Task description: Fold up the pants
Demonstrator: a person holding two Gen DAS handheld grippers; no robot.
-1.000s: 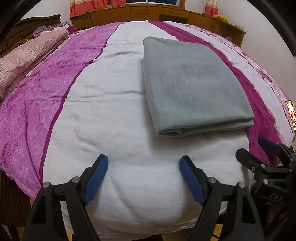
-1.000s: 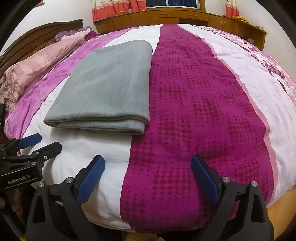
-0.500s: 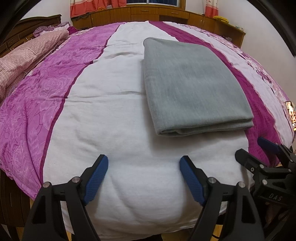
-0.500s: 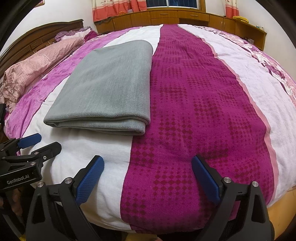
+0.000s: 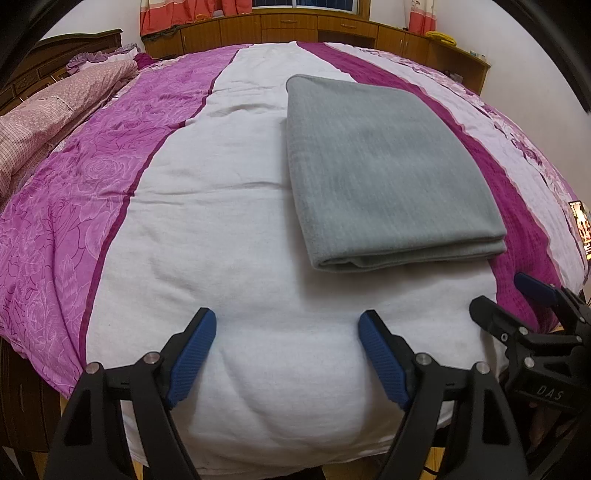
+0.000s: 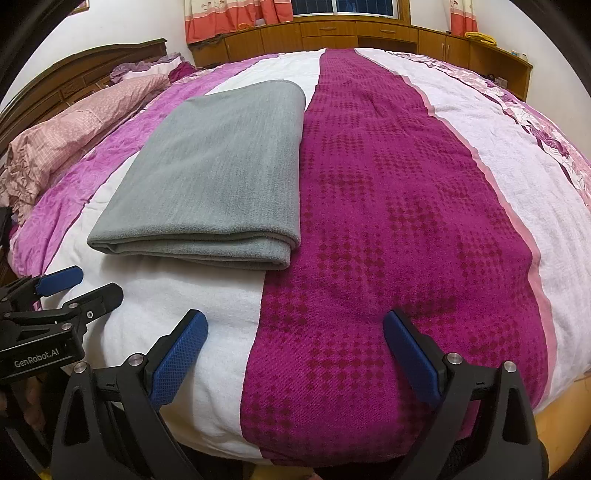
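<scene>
The grey pants (image 5: 384, 170) lie folded into a flat rectangle on the bed, layered edges facing me; they also show in the right wrist view (image 6: 218, 173). My left gripper (image 5: 286, 328) is open and empty over the white stripe at the bed's near edge, short of the pants. My right gripper (image 6: 293, 330) is open and empty over the magenta stripe, to the right of the pants. Each gripper shows in the other's view: the right gripper (image 5: 517, 299) and the left gripper (image 6: 79, 286).
The bed cover (image 5: 207, 221) has pink, white and magenta stripes (image 6: 388, 206). Pink pillows (image 6: 74, 129) and a wooden headboard lie at the left. Wooden cabinets (image 5: 295, 26) line the far wall under curtains.
</scene>
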